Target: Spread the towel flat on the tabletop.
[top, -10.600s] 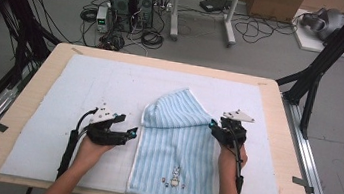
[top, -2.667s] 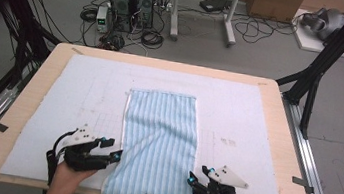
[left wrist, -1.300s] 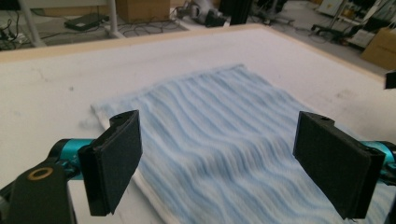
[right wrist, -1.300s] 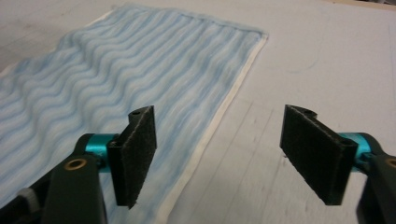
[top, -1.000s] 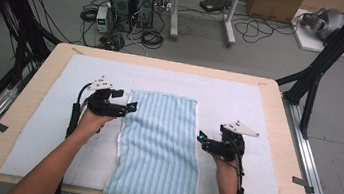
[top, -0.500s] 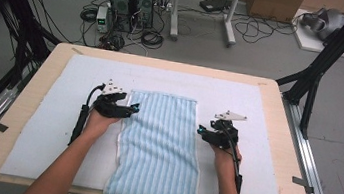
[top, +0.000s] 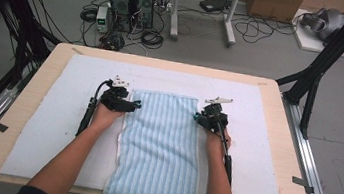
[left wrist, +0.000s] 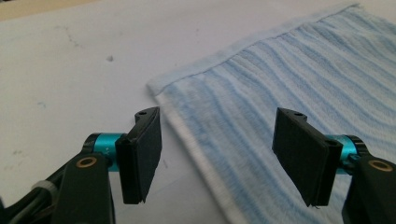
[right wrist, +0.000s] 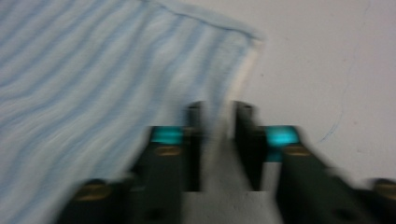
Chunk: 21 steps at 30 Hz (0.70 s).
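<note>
Right gripper view is blurred; the right gripper (right wrist: 217,140) has closed on the striped towel's (top: 158,145) edge; left gripper view is sharp: the left gripper (left wrist: 217,154), closing, stands open astride the towel's opposite edge, on the white mat (top: 44,130).

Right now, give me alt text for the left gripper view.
The left tongs stand open over the edge of a blue striped towel, their black pads not touching it. The towel lies flat on a white mat.
</note>
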{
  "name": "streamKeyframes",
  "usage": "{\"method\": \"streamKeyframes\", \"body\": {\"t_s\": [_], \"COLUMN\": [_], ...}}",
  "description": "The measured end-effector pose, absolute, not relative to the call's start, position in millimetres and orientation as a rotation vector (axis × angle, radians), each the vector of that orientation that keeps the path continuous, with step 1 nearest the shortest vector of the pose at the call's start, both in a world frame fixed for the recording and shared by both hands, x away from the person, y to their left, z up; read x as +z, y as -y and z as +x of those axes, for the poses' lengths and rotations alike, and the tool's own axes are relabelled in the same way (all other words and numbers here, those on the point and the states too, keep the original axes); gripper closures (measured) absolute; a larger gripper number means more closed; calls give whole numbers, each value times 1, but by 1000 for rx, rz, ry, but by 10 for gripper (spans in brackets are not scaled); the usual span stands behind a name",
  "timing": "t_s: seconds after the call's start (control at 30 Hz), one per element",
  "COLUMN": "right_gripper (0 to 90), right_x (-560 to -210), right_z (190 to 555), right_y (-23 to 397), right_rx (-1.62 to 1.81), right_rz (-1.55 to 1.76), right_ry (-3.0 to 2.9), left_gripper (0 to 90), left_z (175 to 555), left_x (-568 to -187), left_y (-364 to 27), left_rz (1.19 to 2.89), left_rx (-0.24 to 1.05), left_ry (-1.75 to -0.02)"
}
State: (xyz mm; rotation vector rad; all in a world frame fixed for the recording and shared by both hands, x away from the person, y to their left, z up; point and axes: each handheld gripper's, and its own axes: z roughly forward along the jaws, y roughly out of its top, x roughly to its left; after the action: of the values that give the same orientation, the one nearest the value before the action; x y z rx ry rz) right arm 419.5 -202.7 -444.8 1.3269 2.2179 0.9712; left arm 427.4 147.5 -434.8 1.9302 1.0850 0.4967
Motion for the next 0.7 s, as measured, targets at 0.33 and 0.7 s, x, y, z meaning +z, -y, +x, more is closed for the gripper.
{"method": "streamKeyframes", "body": {"t_s": [0.33,0.7], "right_gripper": [658,363], "right_x": [-442,-421], "right_z": [420,387], "right_y": [215,238], "right_rx": [917,1096], "right_rz": [1379,1370], "right_ry": [-2081,-2041], "left_gripper": [329,301], "left_z": [424,426], "left_x": [-430,-427], "left_y": [-145,-147], "left_rz": [1944,1864], "left_rx": [523,473], "left_ry": [-1066,-1065]}}
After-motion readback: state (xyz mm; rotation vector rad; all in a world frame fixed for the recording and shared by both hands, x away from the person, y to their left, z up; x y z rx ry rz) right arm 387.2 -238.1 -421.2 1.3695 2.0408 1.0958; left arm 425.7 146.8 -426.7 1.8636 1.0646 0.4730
